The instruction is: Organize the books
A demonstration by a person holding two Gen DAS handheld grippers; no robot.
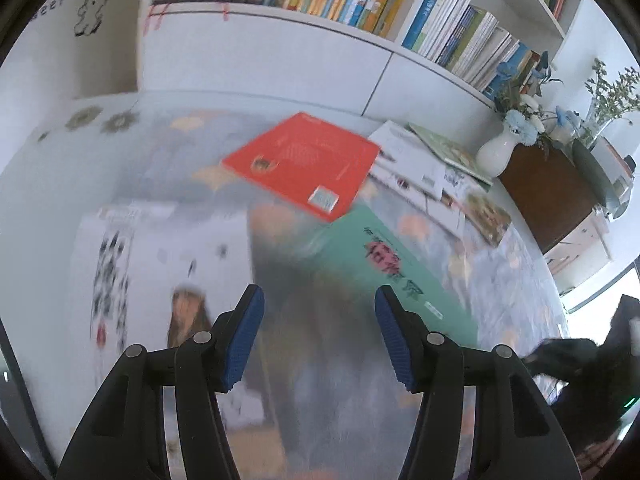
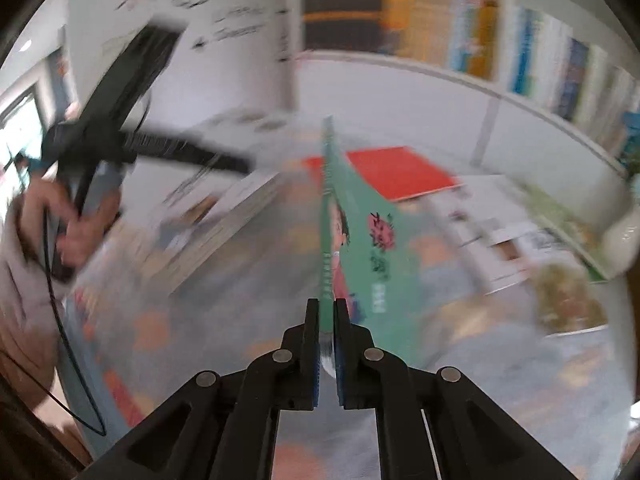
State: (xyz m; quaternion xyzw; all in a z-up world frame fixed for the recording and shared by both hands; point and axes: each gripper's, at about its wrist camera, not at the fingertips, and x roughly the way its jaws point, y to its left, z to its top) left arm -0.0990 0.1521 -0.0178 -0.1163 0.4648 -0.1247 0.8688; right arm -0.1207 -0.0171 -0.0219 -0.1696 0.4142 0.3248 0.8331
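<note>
My right gripper (image 2: 327,308) is shut on the lower edge of a thin green book (image 2: 360,240), which stands on edge and tilts to the right above the table. In the left wrist view the same green book (image 1: 384,264) shows below a red book (image 1: 300,160) that lies flat on the patterned tablecloth (image 1: 160,152). That red book (image 2: 400,172) lies beyond the green one in the right wrist view. My left gripper (image 1: 320,296) hangs open over the table with nothing between its blue pads (image 1: 244,340). Both views are blurred.
A white bookshelf (image 1: 320,20) full of upright books runs along the back. Flat white and green books (image 1: 420,156) lie right of the red one. A white vase of flowers (image 1: 496,152) stands by a brown cabinet (image 1: 548,192). A pale book stack (image 2: 224,216) and a hand (image 2: 80,232) are on the left.
</note>
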